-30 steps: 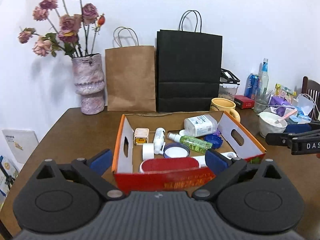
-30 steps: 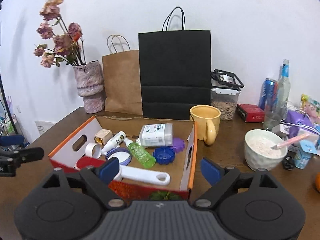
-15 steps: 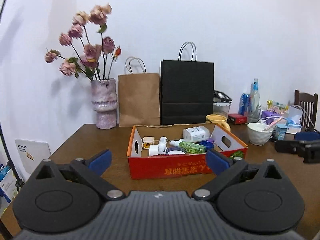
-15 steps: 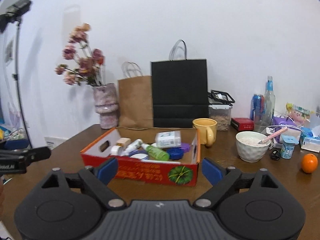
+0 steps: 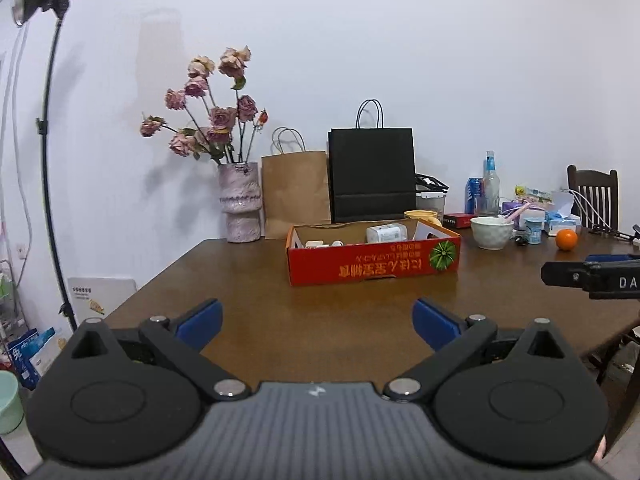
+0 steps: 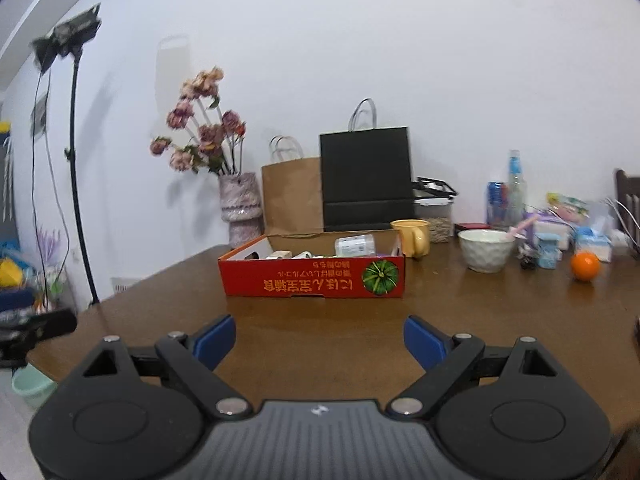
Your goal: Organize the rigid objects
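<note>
Both my tongs have pulled well back from the red box: a second ago I was looking down into it, and now it sits small in the middle of the worktop with bare wood in front of me.

Left wrist view: my left tongs (image 5: 316,322) are spread wide, nothing between the blue pads (image 5: 200,318), hanging over the near edge of the worktop (image 5: 248,280). The red box (image 5: 372,266) is well apart from them, its printed side facing me. Over its rim I catch a white bottle (image 5: 387,233) lying down and a few small pale items I can't make out. Behind it stand a brown paper bag (image 5: 294,192), a black paper bag (image 5: 372,174) and a vase of dried roses (image 5: 240,202). My right tongs poke in from the right edge.

Right wrist view: my right tongs (image 6: 320,340) are spread wide too, empty. The red box (image 6: 316,278) is ahead and slightly left, the white bottle (image 6: 355,245) showing above the rim. A yellow mug (image 6: 412,236) stands just beside its right end, then a white bowl (image 6: 486,250) and an orange (image 6: 585,266).
</note>
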### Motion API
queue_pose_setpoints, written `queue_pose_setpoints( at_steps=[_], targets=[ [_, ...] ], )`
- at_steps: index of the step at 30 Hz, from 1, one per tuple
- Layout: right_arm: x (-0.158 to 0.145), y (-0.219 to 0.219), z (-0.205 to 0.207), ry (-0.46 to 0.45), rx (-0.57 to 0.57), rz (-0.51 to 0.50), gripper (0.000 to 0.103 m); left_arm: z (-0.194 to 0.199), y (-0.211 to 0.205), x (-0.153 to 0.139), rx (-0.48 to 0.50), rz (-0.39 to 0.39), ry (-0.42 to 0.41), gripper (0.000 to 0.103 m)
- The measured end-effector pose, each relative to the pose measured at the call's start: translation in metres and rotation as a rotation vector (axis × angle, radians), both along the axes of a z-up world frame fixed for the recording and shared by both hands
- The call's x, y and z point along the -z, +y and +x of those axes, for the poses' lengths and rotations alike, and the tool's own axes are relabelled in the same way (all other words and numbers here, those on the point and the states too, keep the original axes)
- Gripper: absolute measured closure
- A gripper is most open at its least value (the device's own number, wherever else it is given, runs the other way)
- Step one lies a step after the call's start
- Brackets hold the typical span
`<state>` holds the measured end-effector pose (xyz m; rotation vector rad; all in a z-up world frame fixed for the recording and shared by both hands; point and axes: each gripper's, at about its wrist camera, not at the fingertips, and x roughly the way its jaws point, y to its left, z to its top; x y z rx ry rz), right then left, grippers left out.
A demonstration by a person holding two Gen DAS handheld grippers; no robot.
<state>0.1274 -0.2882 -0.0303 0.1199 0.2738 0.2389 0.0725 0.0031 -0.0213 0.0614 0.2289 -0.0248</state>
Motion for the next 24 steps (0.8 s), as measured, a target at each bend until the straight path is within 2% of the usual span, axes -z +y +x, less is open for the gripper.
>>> queue_pose_setpoints(
  at_steps=[1, 3, 7, 11, 13, 15, 24],
  targets=[
    [0.003, 0.001, -0.01, -0.002, 0.0, 0.02, 0.009, -0.008, 0.0, 0.002, -0.012, -0.003, 0.0, 0.0],
    [0.01, 0.004, -0.03, -0.02, 0.005, 0.029, 0.001, -0.02, -0.002, 0.007, -0.022, -0.006, 0.008, 0.0],
    [0.015, 0.013, -0.055, -0.05, -0.01, -0.025, 0.0, -0.033, -0.008, 0.008, 0.004, 0.003, -0.008, 0.0],
    [0.008, 0.01, -0.077, -0.108, 0.017, -0.013, 0.0, -0.059, -0.01, 0.005, 0.042, -0.075, -0.083, 0.0],
    [0.003, 0.008, -0.085, -0.142, 0.023, -0.028, 0.0, -0.065, -0.012, 0.003, 0.059, -0.113, -0.087, 0.0],
    [-0.001, 0.008, -0.089, -0.162, 0.009, -0.04, 0.0, -0.065, -0.014, 0.0, 0.062, -0.133, -0.088, 0.0],
    [0.0, 0.009, -0.087, -0.154, 0.003, -0.036, 0.0, -0.065, -0.017, -0.001, 0.052, -0.118, -0.107, 0.0]
  ],
)
